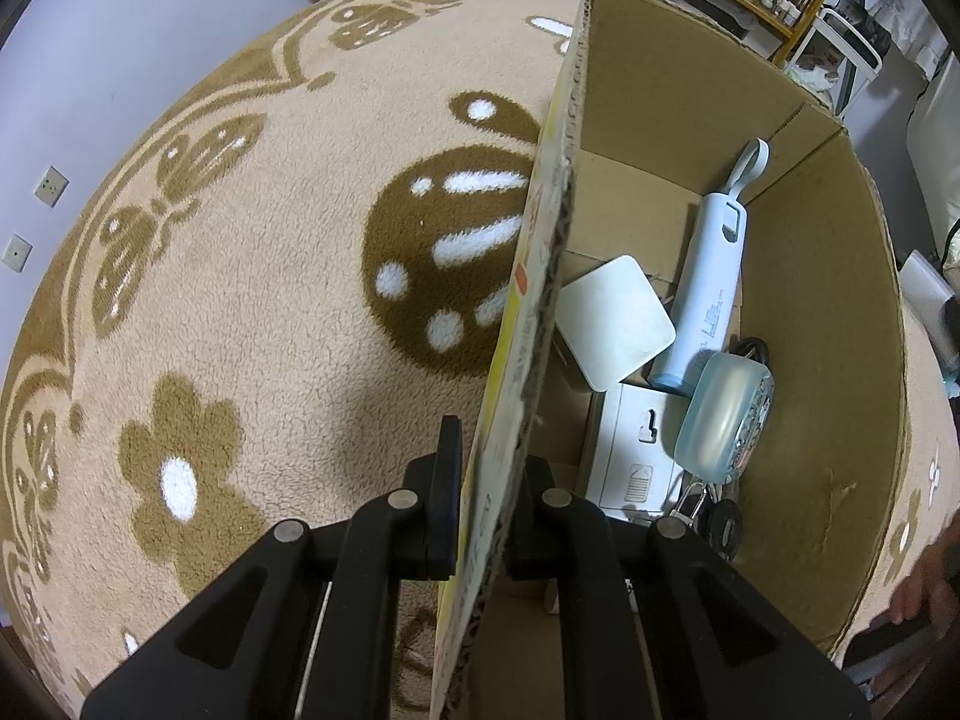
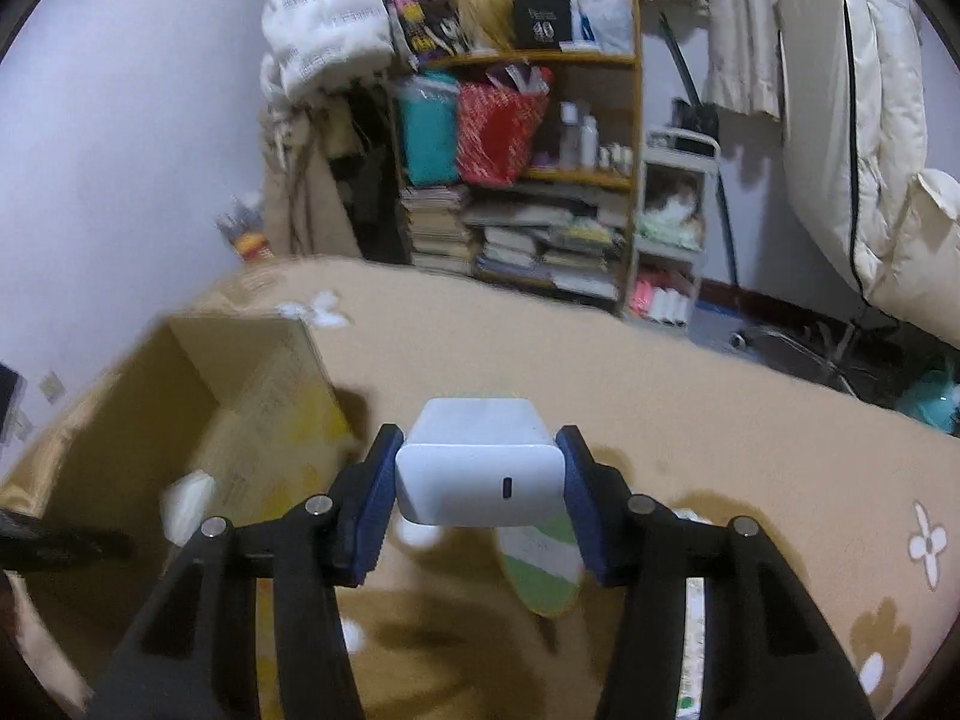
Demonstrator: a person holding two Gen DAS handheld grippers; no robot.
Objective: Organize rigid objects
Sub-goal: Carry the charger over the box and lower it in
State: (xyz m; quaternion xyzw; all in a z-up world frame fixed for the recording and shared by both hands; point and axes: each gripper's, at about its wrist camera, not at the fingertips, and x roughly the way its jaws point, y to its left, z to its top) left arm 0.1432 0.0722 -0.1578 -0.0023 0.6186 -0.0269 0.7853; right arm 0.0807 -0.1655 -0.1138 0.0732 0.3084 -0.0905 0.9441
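My left gripper (image 1: 486, 480) is shut on the near wall of an open cardboard box (image 1: 540, 276), one finger outside and one inside. Inside the box lie a white square pad (image 1: 618, 321), a light blue handheld device with a loop (image 1: 708, 276), a pale blue round case (image 1: 723, 414) and a white carton (image 1: 630, 456). My right gripper (image 2: 480, 480) is shut on a white rounded charger block (image 2: 480, 468) and holds it above the blanket, right of the box (image 2: 198, 420).
A beige fleece blanket with brown flowers and butterflies (image 1: 240, 300) covers the surface. A green striped item (image 2: 540, 570) lies under the right gripper. A cluttered bookshelf (image 2: 522, 180) and hanging white coats (image 2: 840, 120) stand behind.
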